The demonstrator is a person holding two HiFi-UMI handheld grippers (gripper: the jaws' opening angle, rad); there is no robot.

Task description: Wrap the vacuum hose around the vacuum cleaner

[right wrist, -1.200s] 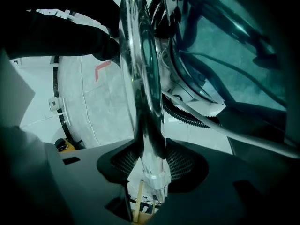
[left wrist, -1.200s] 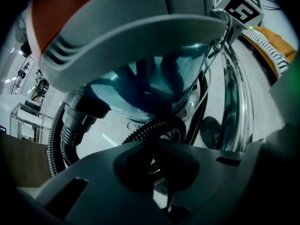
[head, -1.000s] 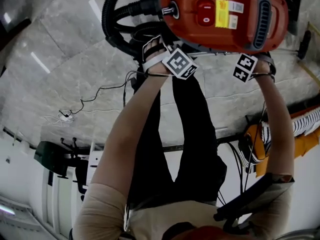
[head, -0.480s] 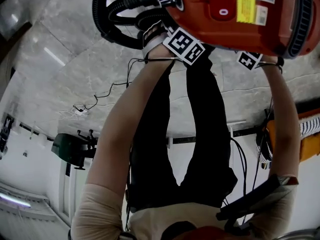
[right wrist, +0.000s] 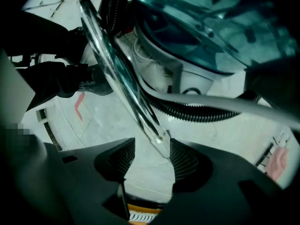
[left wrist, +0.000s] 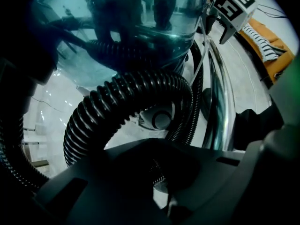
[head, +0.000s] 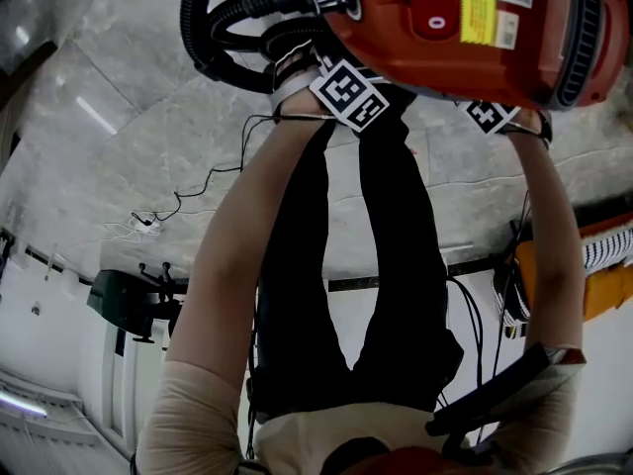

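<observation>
The red vacuum cleaner (head: 465, 28) is at the top of the head view, with its black ribbed hose (head: 213, 28) looping off its left end. Both grippers reach under it; only their marker cubes (head: 346, 92) (head: 490, 117) show. In the left gripper view the hose (left wrist: 122, 97) curls in front of the clear dust bin (left wrist: 117, 27). My left gripper (left wrist: 161, 172) is shut, and only a thin ribbed bit shows at the gap. My right gripper (right wrist: 152, 144) is opening. The chrome tube (right wrist: 117, 69) runs down between its jaws with a gap beside it.
The floor is grey marble (head: 119, 117), with a thin cable and plug (head: 148, 221) lying on it. The person's legs in black trousers (head: 386, 265) are below the vacuum. An orange thing with striped cloth (head: 603, 265) is at the right, and a dark green piece of furniture (head: 124, 300) at the left.
The vacuum and both marker cubes sit higher in the head view than a second ago. Little has shifted over the last half second.
</observation>
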